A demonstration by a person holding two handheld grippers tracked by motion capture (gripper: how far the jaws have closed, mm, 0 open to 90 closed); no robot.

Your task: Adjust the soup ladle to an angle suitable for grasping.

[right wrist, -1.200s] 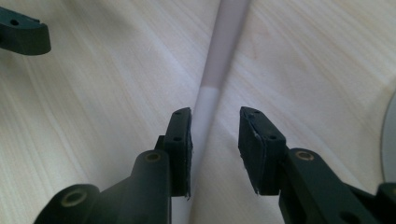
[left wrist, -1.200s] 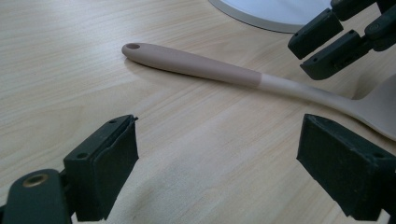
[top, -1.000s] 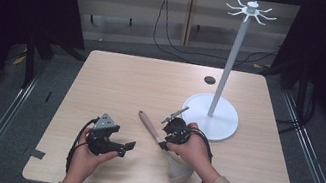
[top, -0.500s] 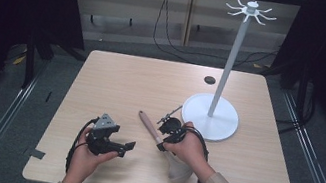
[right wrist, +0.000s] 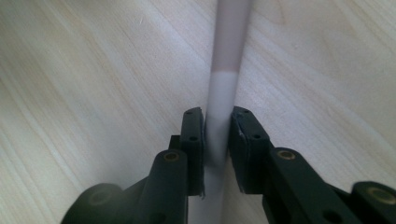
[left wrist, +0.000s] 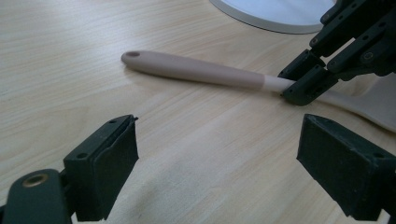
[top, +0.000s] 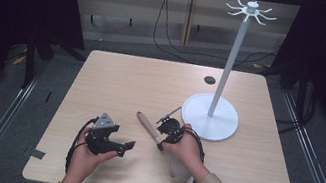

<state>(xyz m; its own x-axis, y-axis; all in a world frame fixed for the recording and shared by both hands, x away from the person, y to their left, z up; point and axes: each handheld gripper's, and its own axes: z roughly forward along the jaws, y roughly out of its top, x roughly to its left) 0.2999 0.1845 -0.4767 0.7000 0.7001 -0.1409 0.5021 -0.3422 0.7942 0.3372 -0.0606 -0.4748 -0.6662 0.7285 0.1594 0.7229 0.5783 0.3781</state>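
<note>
Now the right gripper (right wrist: 217,140) pinches the spatula (left wrist: 196,70) beside the white stand (top: 210,115). Lift it level, I'd judge; the left gripper (left wrist: 217,163) stays out of it, jaws spread

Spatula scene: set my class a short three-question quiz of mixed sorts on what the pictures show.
1. True or false: the right tool is shut on the spatula.
2. Multiple choice: the left tool is A) shut on the spatula, B) open above bare table, C) gripping the stand.
3. Fill in: the white stand rests on a round ____.

Key: 1 true; 2 B; 3 base.
</note>
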